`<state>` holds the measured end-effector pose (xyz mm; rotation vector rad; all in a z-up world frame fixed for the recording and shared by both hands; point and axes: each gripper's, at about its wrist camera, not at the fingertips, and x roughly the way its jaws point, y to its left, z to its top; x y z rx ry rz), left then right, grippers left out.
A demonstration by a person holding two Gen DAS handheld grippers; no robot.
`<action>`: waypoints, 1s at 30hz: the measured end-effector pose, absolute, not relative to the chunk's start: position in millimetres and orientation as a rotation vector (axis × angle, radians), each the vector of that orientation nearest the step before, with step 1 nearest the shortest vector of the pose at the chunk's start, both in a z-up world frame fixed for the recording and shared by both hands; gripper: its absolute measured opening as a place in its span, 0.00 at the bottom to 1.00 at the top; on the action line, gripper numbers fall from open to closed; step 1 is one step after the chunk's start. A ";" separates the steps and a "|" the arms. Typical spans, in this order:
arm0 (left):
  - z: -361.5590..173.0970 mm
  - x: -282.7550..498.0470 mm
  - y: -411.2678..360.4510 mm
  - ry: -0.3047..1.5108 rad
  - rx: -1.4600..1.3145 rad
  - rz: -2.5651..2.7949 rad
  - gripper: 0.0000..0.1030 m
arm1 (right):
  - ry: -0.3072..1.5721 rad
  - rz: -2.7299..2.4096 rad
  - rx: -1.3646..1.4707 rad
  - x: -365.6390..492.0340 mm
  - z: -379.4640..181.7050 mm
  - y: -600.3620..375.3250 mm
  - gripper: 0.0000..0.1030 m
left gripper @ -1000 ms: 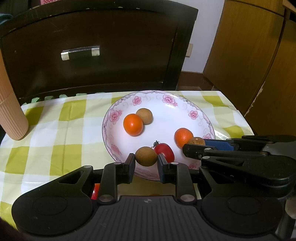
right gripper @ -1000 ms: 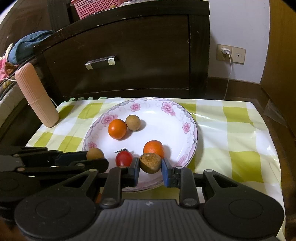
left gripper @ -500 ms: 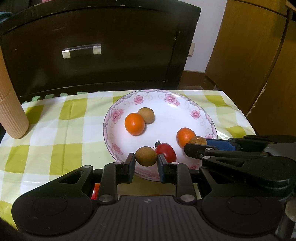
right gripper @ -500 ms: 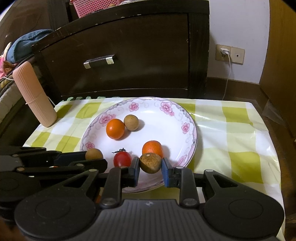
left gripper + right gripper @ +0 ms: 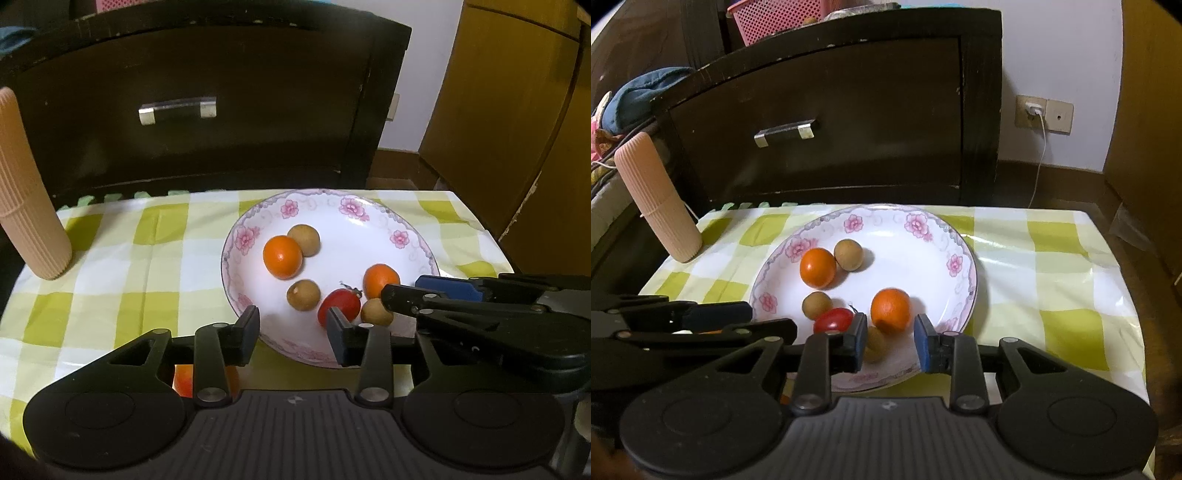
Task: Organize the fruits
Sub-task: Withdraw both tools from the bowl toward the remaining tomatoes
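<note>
Fruits released onto the white flowered plate (image 5: 413,236).
Both the left gripper (image 5: 291,328) and right gripper (image 5: 890,338) now stand apart; their small brown round fruits (image 5: 303,294) (image 5: 875,343), clamped a moment ago, lie near the plate's front edge.

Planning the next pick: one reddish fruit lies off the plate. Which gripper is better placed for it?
Left, probably. The fruit lies on the cloth just beneath the open left gripper, partly hidden by it. The open right gripper sits over the plate, farther off.
</note>
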<state>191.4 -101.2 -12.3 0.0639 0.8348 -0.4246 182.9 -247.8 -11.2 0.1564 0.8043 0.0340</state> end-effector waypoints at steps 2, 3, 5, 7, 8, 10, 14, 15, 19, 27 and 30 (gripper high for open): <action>-9.5 190.1 -101.0 0.826 0.069 -0.418 0.49 | 0.798 0.032 0.159 182.1 -9.1 -248.4 0.28; -8.5 189.6 -100.7 0.824 0.070 -0.414 0.51 | 0.796 0.032 0.161 181.6 -8.1 -248.7 0.28; -6.7 189.5 -100.0 0.820 0.069 -0.407 0.52 | 0.790 0.029 0.164 181.0 -6.0 -248.8 0.28; -5.0 188.0 -99.3 0.814 0.076 -0.397 0.55 | 0.786 0.028 0.163 180.5 -4.7 -248.0 0.29; -4.1 187.4 -99.2 0.810 0.085 -0.390 0.56 | 0.784 0.027 0.161 180.0 -4.3 -247.4 0.29; -2.3 186.3 -99.0 0.799 0.098 -0.378 0.58 | 0.780 0.027 0.163 179.4 -3.1 -246.8 0.29; 0.8 185.7 -96.7 0.796 0.099 -0.366 0.59 | 0.769 0.027 0.164 177.1 0.6 -245.1 0.29; 1.8 185.4 -95.9 0.794 0.099 -0.364 0.60 | 0.767 0.027 0.165 176.3 1.9 -244.6 0.29; 5.3 183.2 -92.5 0.785 0.101 -0.355 0.64 | 0.757 0.026 0.166 173.5 6.2 -242.9 0.29; 12.3 173.5 -79.6 0.774 0.106 -0.350 0.72 | 0.744 0.051 0.159 161.6 16.0 -234.4 0.29; 13.8 168.2 -69.7 0.780 0.110 -0.349 0.74 | 0.745 0.079 0.149 154.6 19.1 -226.0 0.29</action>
